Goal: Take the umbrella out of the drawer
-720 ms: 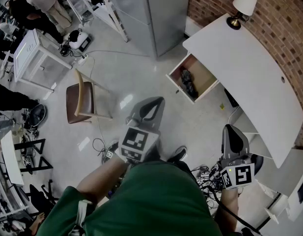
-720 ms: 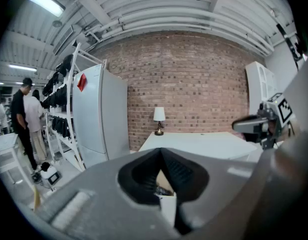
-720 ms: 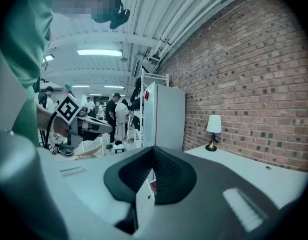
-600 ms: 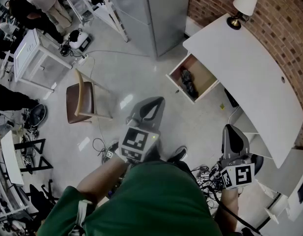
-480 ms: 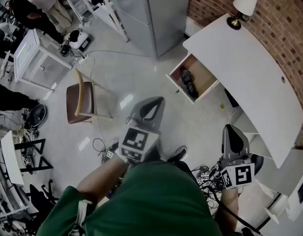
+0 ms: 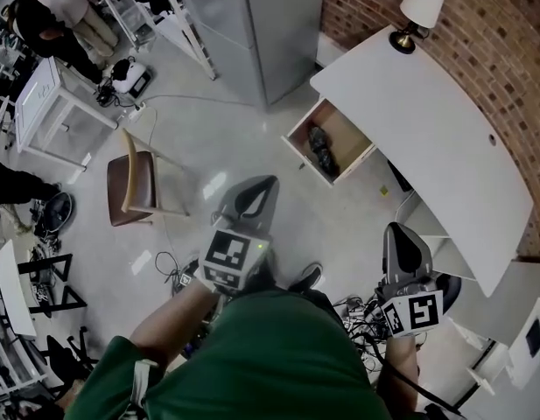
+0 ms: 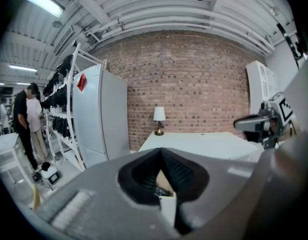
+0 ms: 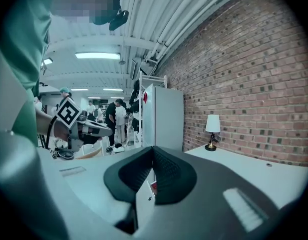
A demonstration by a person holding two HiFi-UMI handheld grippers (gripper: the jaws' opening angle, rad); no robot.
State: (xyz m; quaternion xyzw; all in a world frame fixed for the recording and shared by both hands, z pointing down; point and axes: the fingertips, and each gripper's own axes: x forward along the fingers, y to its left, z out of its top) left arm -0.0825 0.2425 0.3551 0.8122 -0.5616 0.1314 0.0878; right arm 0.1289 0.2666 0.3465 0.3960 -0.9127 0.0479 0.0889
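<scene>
A dark folded umbrella [image 6: 321,149] lies inside the open wooden drawer [image 6: 350,138] of the white desk [image 6: 427,138], ahead and to the right in the head view. My left gripper [image 6: 262,182] is held well short of the drawer, jaws shut and empty. Through its jaw window a bit of the drawer and the umbrella [image 7: 161,190] shows. My right gripper [image 6: 397,231] hangs near the desk's front edge, also shut with nothing in it. In the right gripper view, the right gripper [image 8: 153,150] faces the desk and the left gripper [image 8: 76,125] shows at left.
A table lamp [image 6: 418,9] stands at the desk's far end by the brick wall. A grey cabinet [image 6: 252,24] rises beyond the drawer. A wooden chair [image 6: 134,182] stands at left, cables [image 6: 361,309] lie on the floor by my feet, and people [image 6: 51,11] stand far left.
The whole view has shifted a little: desk, drawer and chair sit slightly further left and up in the head view. Both grippers stay shut and empty.
</scene>
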